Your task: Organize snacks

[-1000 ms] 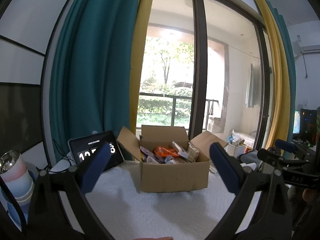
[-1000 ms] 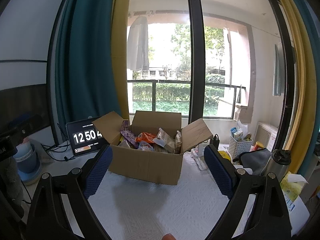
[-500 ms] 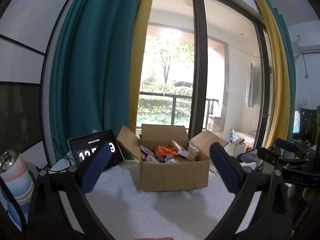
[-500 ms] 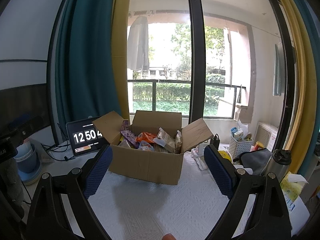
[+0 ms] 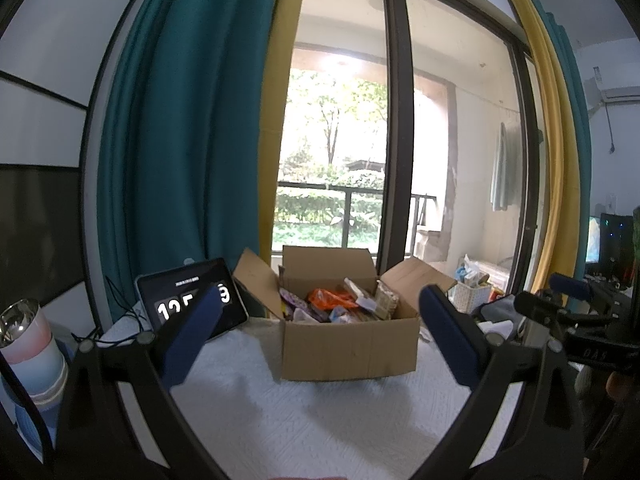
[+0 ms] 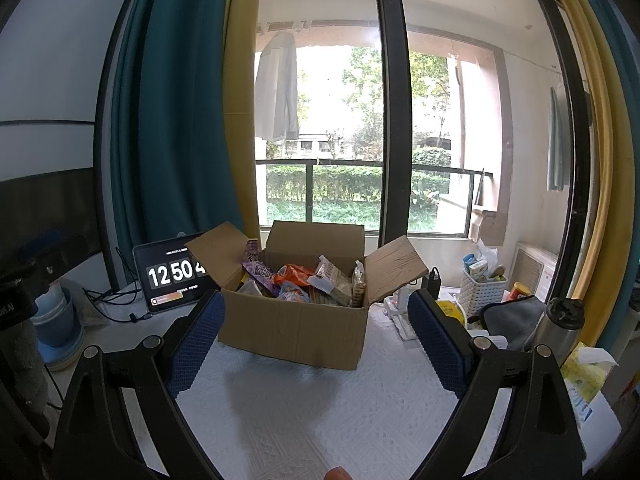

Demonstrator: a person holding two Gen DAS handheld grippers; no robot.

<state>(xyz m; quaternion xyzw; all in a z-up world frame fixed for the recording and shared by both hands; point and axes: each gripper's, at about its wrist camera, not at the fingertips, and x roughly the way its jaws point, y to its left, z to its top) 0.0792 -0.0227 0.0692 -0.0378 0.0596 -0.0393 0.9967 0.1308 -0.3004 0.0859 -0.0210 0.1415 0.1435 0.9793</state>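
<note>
Snacks (image 6: 298,280) fill our open cardboard box (image 6: 294,322) at mid-frame on the white textured cloth (image 6: 320,412). Our left claw (image 5: 316,336) and right claw (image 6: 314,338) gape empty. Clock tablet (image 6: 170,278) left; teal curtain (image 6: 172,120) and balcony window (image 6: 360,132) behind.

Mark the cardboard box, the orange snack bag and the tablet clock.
cardboard box (image 6: 294,330), right wrist view, front wall.
orange snack bag (image 6: 294,274), right wrist view, middle of the bag inside the box.
tablet clock (image 6: 170,274), right wrist view, digits on the screen.
</note>
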